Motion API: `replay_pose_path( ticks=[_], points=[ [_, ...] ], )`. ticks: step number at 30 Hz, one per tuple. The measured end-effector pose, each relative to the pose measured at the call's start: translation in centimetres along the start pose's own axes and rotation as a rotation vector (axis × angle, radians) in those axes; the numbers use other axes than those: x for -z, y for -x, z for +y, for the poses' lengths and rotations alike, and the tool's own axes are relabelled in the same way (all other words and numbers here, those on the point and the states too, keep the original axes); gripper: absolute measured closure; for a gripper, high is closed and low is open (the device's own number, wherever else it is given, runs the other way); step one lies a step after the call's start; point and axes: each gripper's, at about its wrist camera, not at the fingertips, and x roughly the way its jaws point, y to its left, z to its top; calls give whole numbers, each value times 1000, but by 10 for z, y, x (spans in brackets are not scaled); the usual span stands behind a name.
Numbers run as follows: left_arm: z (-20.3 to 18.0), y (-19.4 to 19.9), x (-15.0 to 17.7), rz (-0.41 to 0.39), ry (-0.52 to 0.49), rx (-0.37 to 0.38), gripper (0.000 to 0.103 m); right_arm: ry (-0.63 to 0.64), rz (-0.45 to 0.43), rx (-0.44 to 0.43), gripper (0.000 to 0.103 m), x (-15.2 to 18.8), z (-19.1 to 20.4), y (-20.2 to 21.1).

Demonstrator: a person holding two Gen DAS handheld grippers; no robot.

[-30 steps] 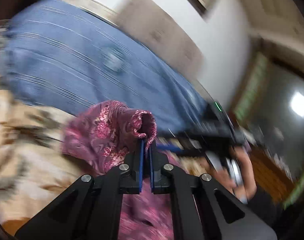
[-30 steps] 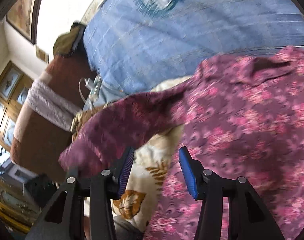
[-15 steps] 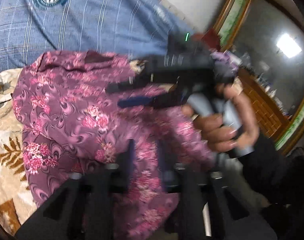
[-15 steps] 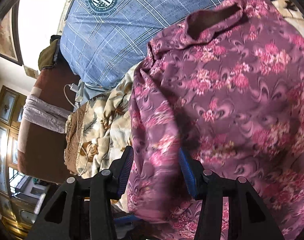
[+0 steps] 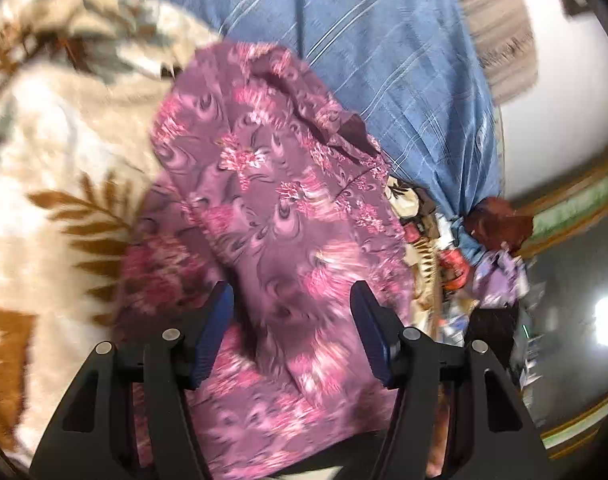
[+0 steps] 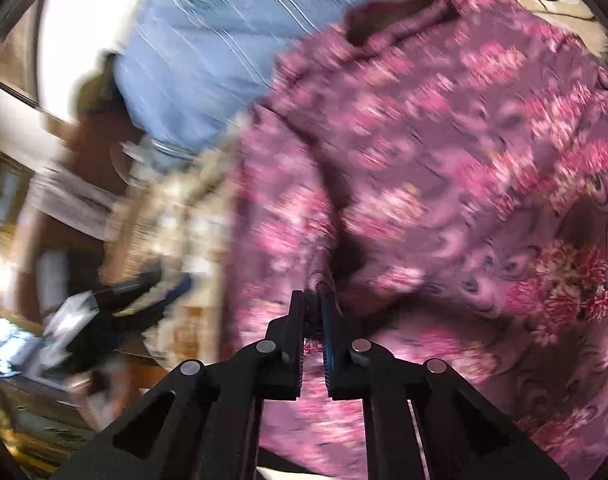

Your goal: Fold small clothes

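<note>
Both views motion-blurred; fine detail unreliable. Left gripper (image 5: 292, 320): jaws spread wide, blue pads (image 5: 212, 332) either side of the garment (image 5: 272, 184) with nothing between them gripped; whether the pads touch the cloth cannot be told through the blur. Garment is purple with pink flowers, lying on a cream blanket (image 5: 56, 152) with brown leaf print; its dark neck opening sits at the far end, next to a blue striped cloth (image 5: 391, 60). Near end of the garment runs under the gripper body and out of the frame, so its full outline is not visible. Right of the garment, a jumble of small items, red, lilac and dark, too smeared to identify. Right gripper (image 6: 313, 312): jaws pressed together, pinching a raised fold of the garment (image 6: 443, 168); the fold makes a dark crease running away from the tips. Garment fills the right of that view and is cut off by the lens edge on the right and at the bottom. At left in the right wrist view, a dark shape with a blue strip is likely the left gripper (image 6: 144, 296), heavily blurred; its jaw state cannot be read there. Blue cloth (image 6: 208, 40) at far left, background beyond it unreadable.
</note>
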Motion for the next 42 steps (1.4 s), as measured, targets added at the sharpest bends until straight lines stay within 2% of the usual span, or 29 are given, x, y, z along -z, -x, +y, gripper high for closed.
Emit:
replay_pose_path(
  ticks=[2, 5, 7, 8, 9, 11, 12, 13, 14, 15, 17, 20, 22, 23, 24, 25, 26, 28, 29, 30, 31, 32, 34, 37, 38, 40, 41, 42],
  points=[
    [5, -21, -12, 41, 65, 31, 45, 35, -28, -19, 97, 2, 9, 20],
    [13, -39, -24, 50, 153, -5, 45, 38, -67, -50, 97, 5, 6, 45],
    [23, -49, -32, 43, 214, -25, 46, 16, -69, -23, 97, 6, -8, 43],
    [27, -52, -35, 38, 242, -35, 55, -9, -47, -19, 97, 7, -18, 35],
    [29, -55, -38, 29, 267, -42, 79, -39, -27, -22, 97, 5, -28, 29],
    [23, -48, -39, 7, 272, -50, 99, -74, -34, -27, 97, -1, -37, 31],
    [19, -45, -39, -2, 261, -18, 99, -59, -54, -48, 98, -3, -35, 42],
    [9, -37, -36, -15, 237, 60, 99, -43, -73, -62, 98, -3, -32, 55],
    [0, -30, -31, -22, 207, 104, 99, -26, -92, -69, 98, -4, -27, 67],
    [-4, -28, -29, -19, 186, 108, 99, -6, -104, -69, 98, -4, -22, 83],
    [-17, -31, -18, 22, 120, 78, 99, 13, -100, -24, 98, 1, -20, 98],
    [-20, -50, -6, 85, 63, -11, 98, 24, -47, 71, 98, 21, -36, 93],
    [-23, -68, 3, 125, -24, -96, 91, 13, -3, 169, 97, 34, -59, 73],
    [-21, -75, 6, 147, -35, -139, 83, -2, 17, 206, 97, 38, -71, 64],
    [-18, -74, 8, 158, -26, -129, 80, -31, 46, 246, 97, 42, -87, 53],
    [-18, -71, 7, 164, -10, -92, 80, -57, 66, 258, 92, 44, -93, 48],
    [-21, -63, 4, 166, 8, -24, 78, -85, 73, 251, 91, 44, -97, 48],
    [-25, -42, -5, 126, 11, 78, 62, -75, 29, 232, 88, 40, -85, 63],
    [-26, -33, -11, 89, 5, 105, 48, -45, 2, 241, 84, 36, -74, 72],
    [-29, -23, -21, 38, -7, 112, 44, -13, -25, 240, 71, 27, -61, 79],
    [-29, -17, -33, -1, -20, 84, 44, 24, -47, 213, 60, 15, -45, 85],
    [-27, -17, -47, -17, -23, 34, 44, 64, -52, 183, 58, 1, -29, 85],
    [-18, -25, -72, -38, -2, -29, 44, 130, -40, 136, 57, -32, -6, 73],
    [18, -42, -102, -58, 129, -123, 48, 181, -2, 112, 57, -89, 18, 27],
    [26, -44, -104, -60, 138, -120, 51, 207, 23, 117, 57, -112, 24, 5],
    [44, -46, -98, -81, 139, -95, 51, 191, 60, 102, 58, -149, 27, -35],
    [53, -46, -91, -83, 143, -95, 51, 160, 108, 76, 60, -169, 23, -61],
    [61, -50, -85, -66, 169, -116, 57, 136, 125, 81, 65, -186, 20, -84]
  ],
)
